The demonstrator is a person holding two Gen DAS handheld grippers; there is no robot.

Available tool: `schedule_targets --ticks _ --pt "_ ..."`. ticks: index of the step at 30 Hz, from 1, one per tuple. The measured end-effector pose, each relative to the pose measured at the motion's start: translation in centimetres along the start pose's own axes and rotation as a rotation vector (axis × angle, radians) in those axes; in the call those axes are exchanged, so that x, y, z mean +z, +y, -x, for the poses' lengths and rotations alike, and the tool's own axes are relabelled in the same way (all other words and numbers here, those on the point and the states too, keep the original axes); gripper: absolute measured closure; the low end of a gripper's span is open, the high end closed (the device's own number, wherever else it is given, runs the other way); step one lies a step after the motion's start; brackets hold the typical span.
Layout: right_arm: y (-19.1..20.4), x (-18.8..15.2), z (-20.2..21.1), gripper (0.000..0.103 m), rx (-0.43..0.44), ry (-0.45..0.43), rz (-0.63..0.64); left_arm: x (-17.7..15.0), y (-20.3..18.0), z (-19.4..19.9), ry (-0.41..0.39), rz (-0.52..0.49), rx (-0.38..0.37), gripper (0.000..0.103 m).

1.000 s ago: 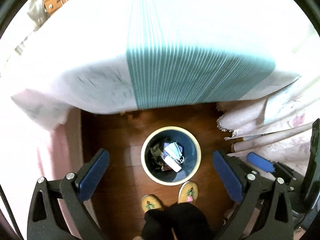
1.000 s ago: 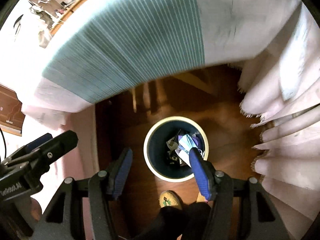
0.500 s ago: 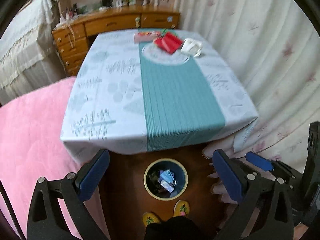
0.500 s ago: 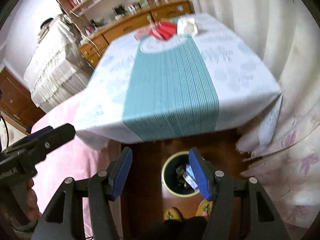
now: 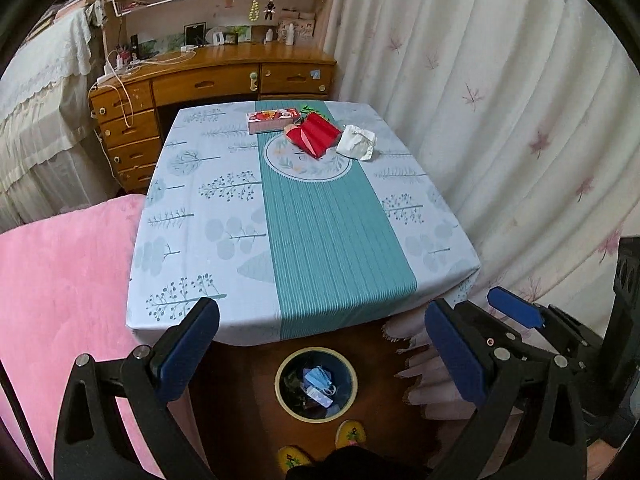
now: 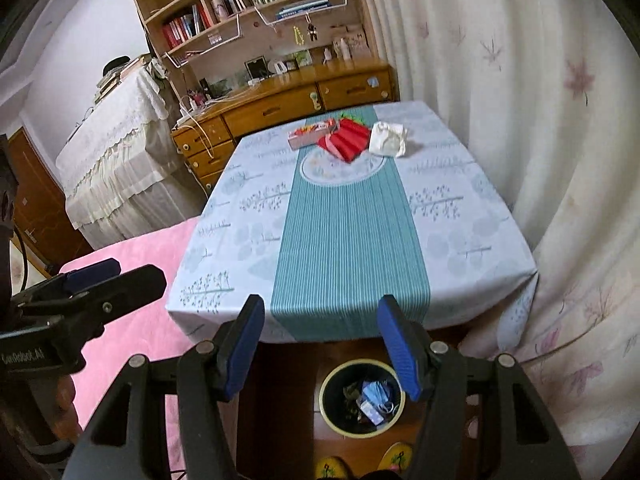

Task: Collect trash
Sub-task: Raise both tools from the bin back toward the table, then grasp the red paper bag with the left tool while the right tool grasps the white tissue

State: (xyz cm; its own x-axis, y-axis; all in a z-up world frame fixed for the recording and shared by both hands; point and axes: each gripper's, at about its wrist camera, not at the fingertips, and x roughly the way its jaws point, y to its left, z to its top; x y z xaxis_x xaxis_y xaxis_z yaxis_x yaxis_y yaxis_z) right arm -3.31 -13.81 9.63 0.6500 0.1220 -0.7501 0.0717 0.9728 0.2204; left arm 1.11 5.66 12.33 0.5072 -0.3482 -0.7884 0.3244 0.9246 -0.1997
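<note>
Fingers of the left gripper (image 5: 322, 350) and right gripper (image 6: 320, 346) stand wide, holding nothing. Masks already lie in the bin (image 5: 316, 385) on the near floor; red wrappers (image 5: 316, 134) and crumpled paper (image 5: 356, 143) remain at the bench's (image 5: 224, 216) far end.

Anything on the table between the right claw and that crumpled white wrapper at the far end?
Nothing: only bare tablecloth separates the right claw from the white wrapper, seen in the right wrist view.
</note>
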Motion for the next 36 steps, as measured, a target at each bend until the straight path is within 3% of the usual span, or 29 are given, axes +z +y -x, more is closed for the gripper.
schedule_targets --ticks 7,15,27,31,36 --pt "-0.7 2.3 -0.5 0.044 0.004 -0.025 -0.004 2.6 0.3 -0.9 -0.007 0.009 0.001 0.001" --pt "-4.9 8.6 -6.5 0.044 0.032 -0.026 0.011 7.5 0.0 -6.2 -0.015 0.048 -0.002 0.001" --pt "-12.9 22.1 -22.5 0.044 0.095 0.091 0.099 19.9 0.7 -24.5 0.094 0.277 0.094 0.001" --pt "-14.4 25.4 -28.4 0.044 0.091 0.118 0.167 22.3 1.8 -29.9 0.109 0.358 0.120 0.001" --pt "-15.3 27.5 -34.4 0.044 0.094 0.149 0.237 24.0 2.9 -35.4 0.082 0.385 0.184 0.001"
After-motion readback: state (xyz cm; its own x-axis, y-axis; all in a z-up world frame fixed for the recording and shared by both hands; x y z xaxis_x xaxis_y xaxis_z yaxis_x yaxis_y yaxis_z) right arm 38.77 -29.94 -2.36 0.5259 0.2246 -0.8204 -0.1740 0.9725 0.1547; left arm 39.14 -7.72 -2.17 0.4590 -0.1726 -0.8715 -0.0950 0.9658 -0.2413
